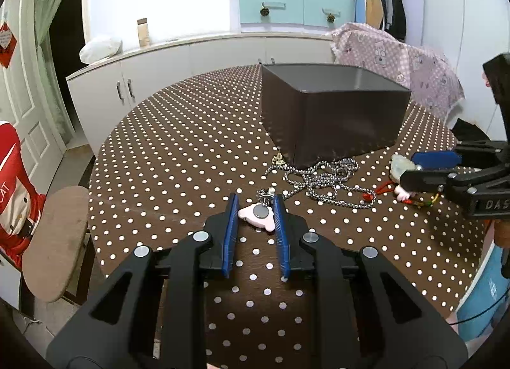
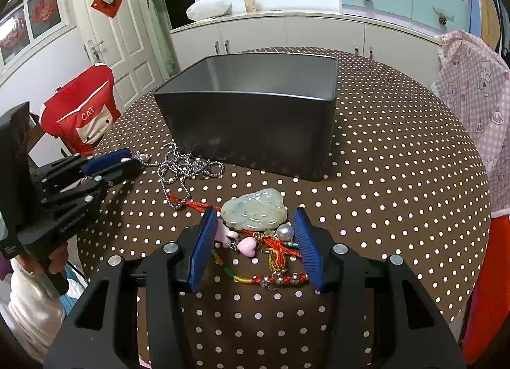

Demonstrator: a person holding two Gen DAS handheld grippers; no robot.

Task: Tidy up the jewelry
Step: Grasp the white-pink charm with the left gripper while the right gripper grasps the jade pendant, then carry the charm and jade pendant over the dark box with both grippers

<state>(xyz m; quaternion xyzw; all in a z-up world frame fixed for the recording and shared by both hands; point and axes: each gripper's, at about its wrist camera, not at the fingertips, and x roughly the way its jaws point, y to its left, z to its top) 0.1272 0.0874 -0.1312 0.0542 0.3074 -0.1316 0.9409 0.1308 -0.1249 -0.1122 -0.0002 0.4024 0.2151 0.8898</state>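
Task looks barely started: box [image 2: 255, 114] interior shows bare as far as visible, no jewelry in it, though the floor under the near wall is hidden. All pieces sit on the table [image 2: 398, 177], near side of box.

Left gripper [image 1: 256, 209] is clamped on pink charm [image 1: 255, 213], pads touching both sides; charm's ring end points toward chain [image 1: 322, 177]. Right gripper [image 2: 253, 225] straddles jade pendant [image 2: 253, 209] w/ pearl [image 2: 284, 231], heart bead [image 2: 247, 247] and red cord [image 2: 280, 278]. Pads are near the cluster, but can't tell if they press it, so grasp unclear.

Left to do: charm, chain, pendant cluster all into box.

Room: chain lies touching box's near corner and trails to the red cord, so there's a tangle risk. Box walls are tall; a lift over the rim is needed. Grippers sit side by side, apart. Table edge is close behind both. Far and left table are open.
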